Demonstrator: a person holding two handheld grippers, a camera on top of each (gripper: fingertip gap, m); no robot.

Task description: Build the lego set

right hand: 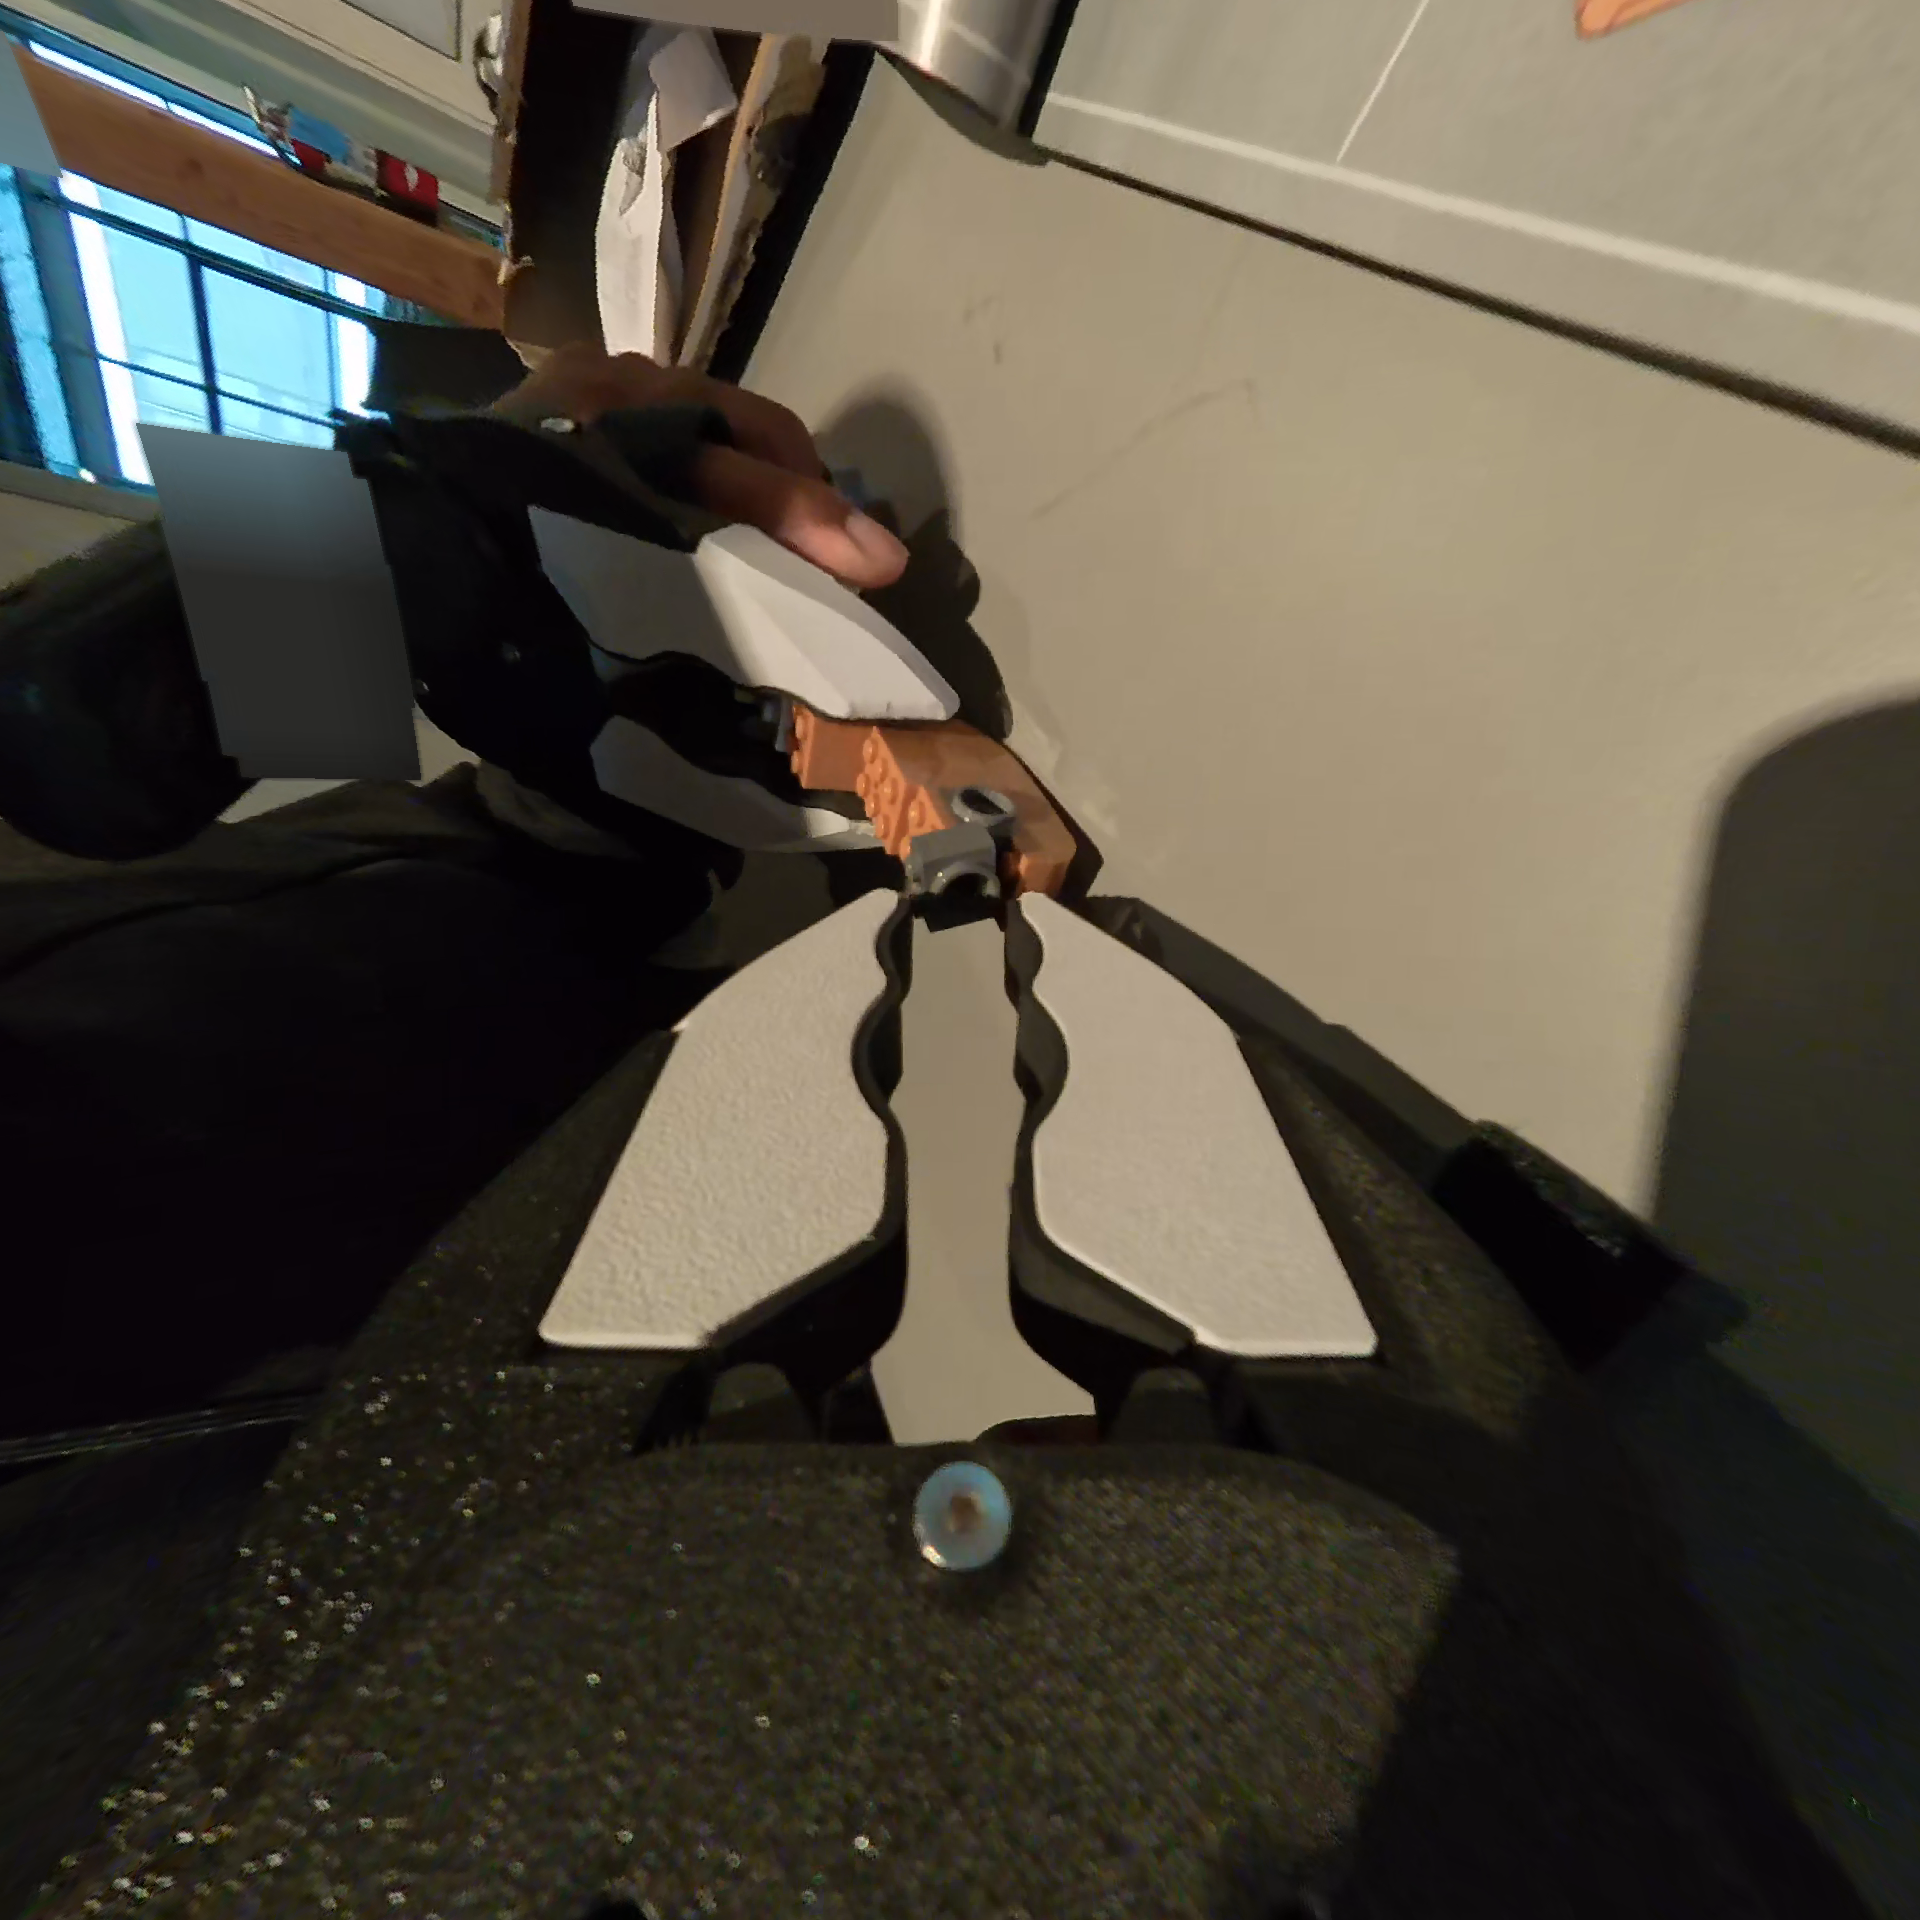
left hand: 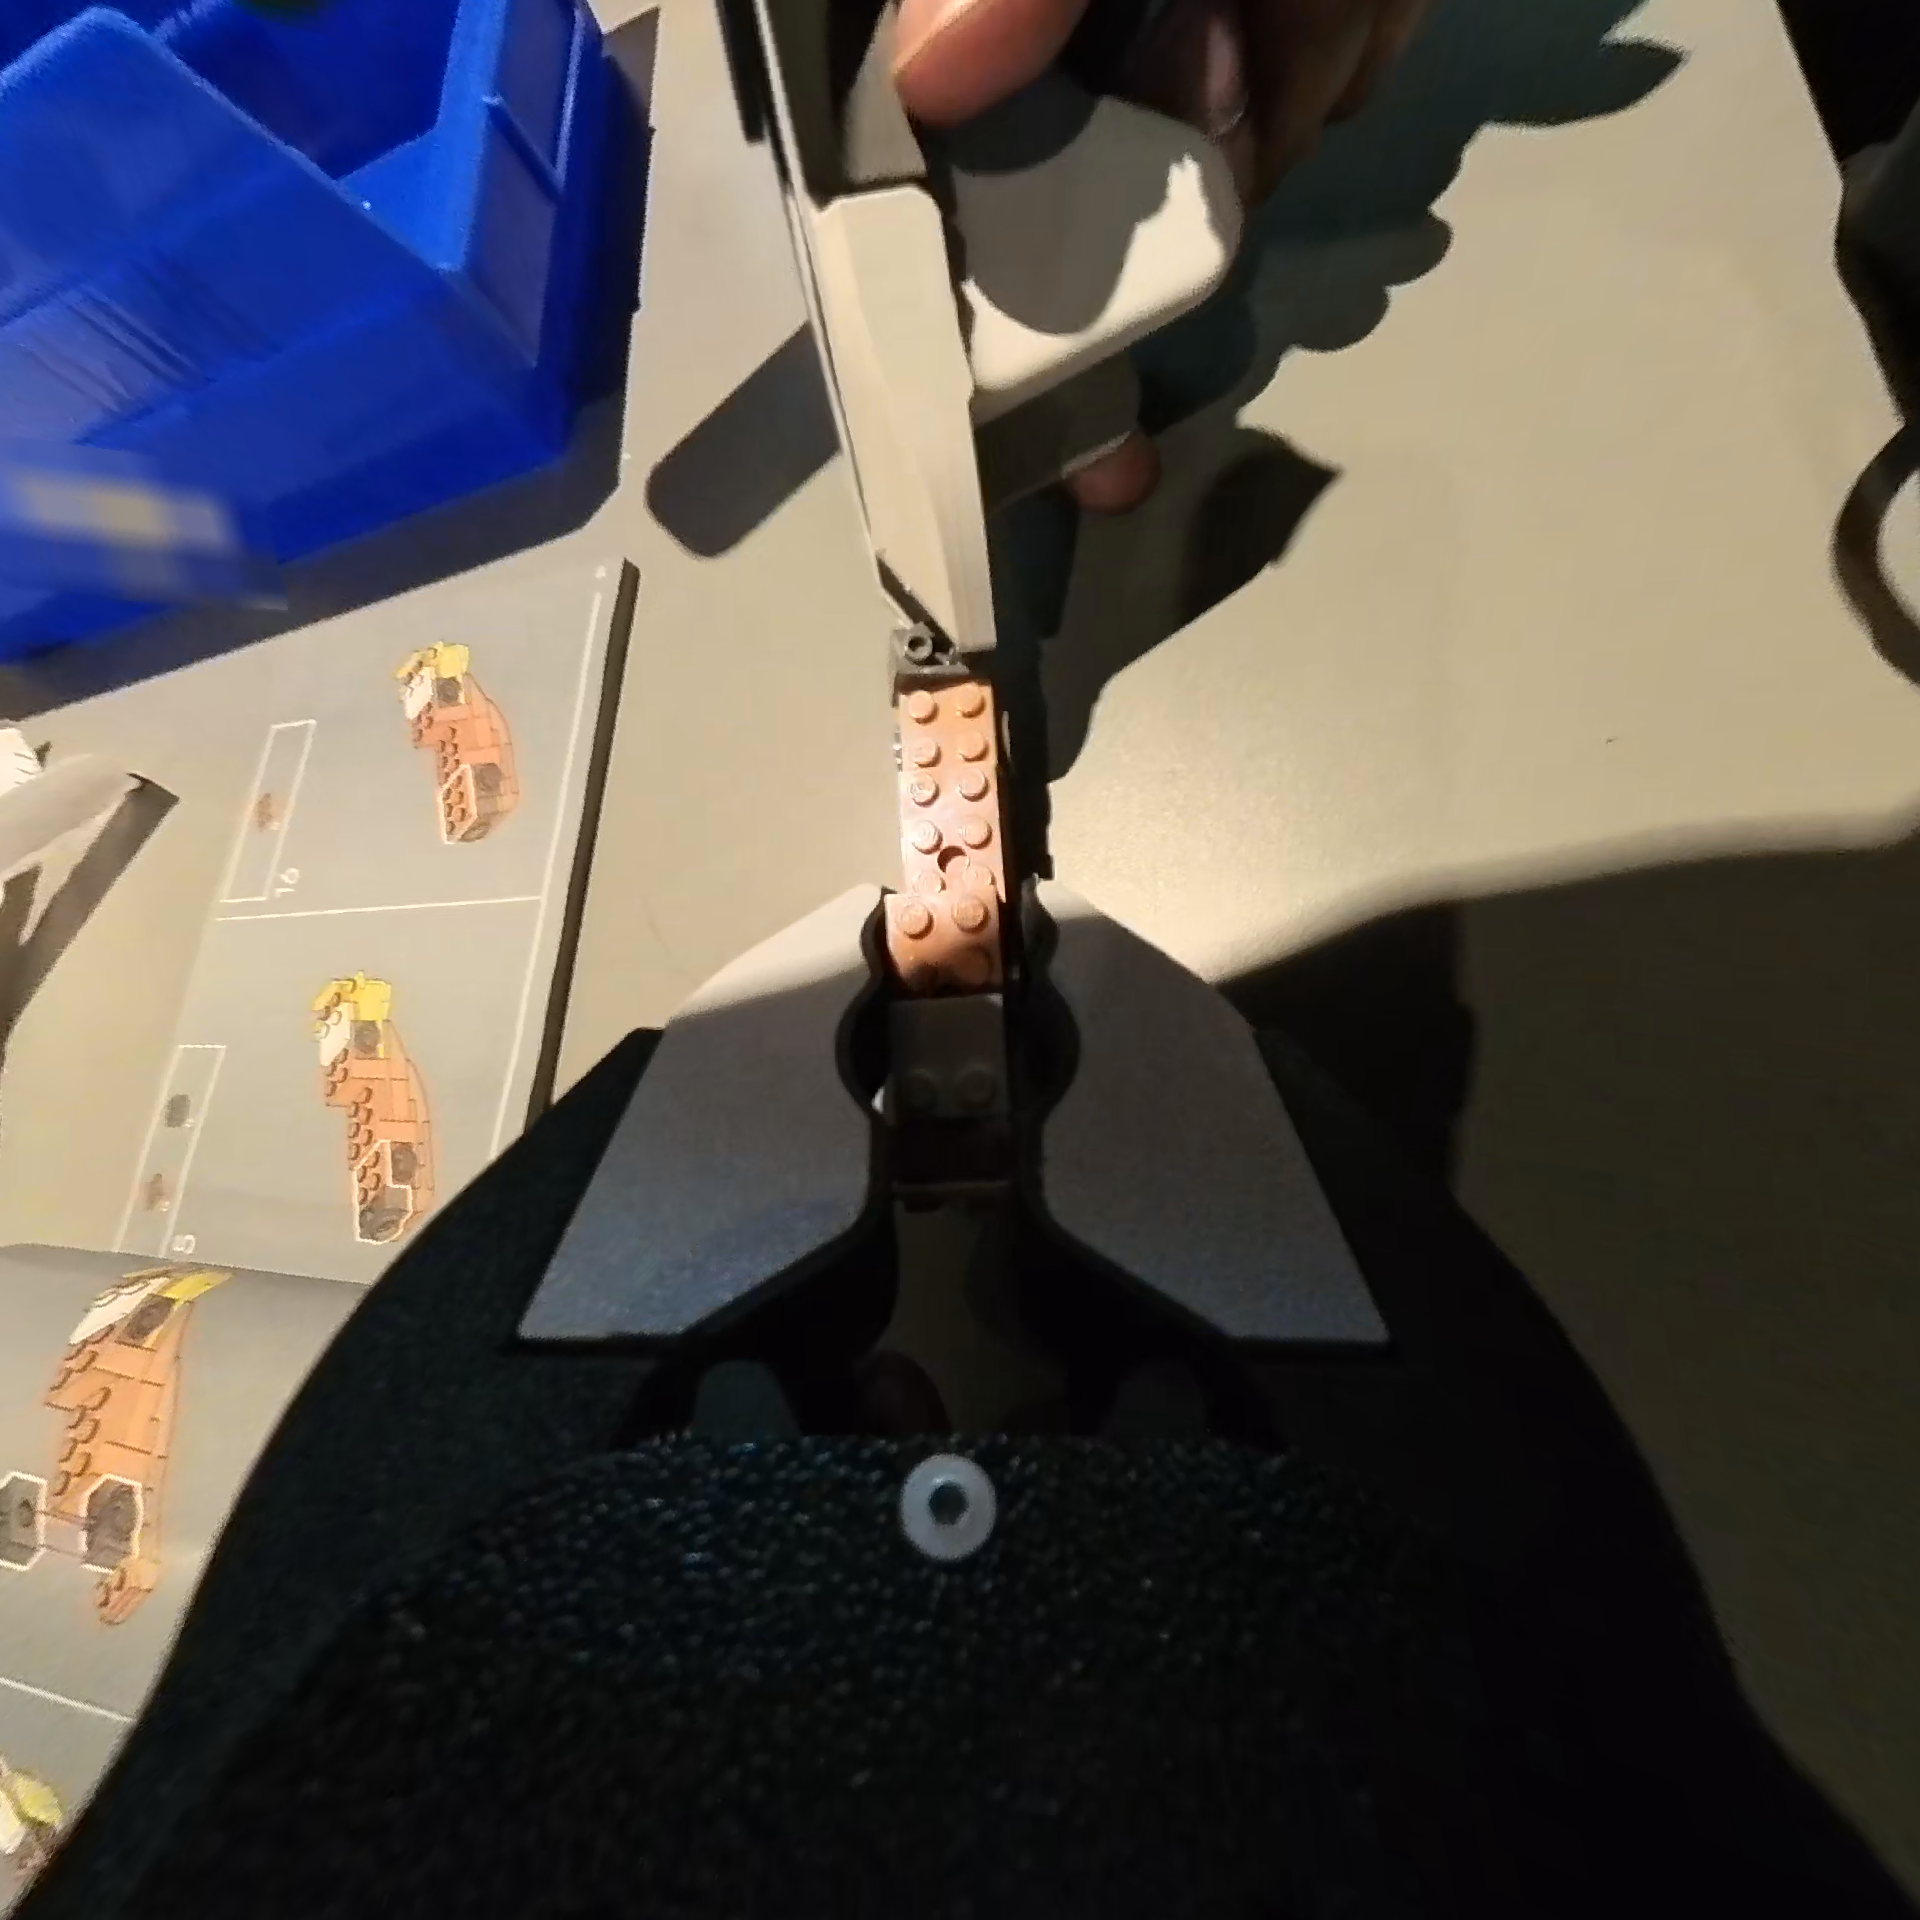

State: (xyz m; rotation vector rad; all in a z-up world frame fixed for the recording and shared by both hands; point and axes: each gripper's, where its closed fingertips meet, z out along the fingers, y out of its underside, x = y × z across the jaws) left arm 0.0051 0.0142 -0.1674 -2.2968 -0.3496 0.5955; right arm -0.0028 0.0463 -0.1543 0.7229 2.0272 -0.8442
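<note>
My left gripper (left hand: 951,935) is shut on the lego build (left hand: 954,790), a narrow stack of orange-brown studded plates with dark grey bricks at its near end. It holds the build above the grey table (left hand: 1455,675). My right gripper (right hand: 956,906) comes in from the far end and is shut on a small grey brick (right hand: 951,857) at the tip of the build (right hand: 894,774). That brick shows at the far tip in the left wrist view (left hand: 920,646), under the right gripper's fingers (left hand: 925,416). The left gripper (right hand: 831,748) also shows in the right wrist view.
A blue parts bin (left hand: 260,260) stands at the far left. The instruction sheet (left hand: 364,935) with pictures of the model lies on the table to the left; it also shows in the right wrist view (right hand: 1558,125). A cardboard box (right hand: 665,156) stands beyond the table edge. A dark cable (left hand: 1881,540) lies at the right. The gap from one gripper's tips to the other's is roughly 4 centimeters.
</note>
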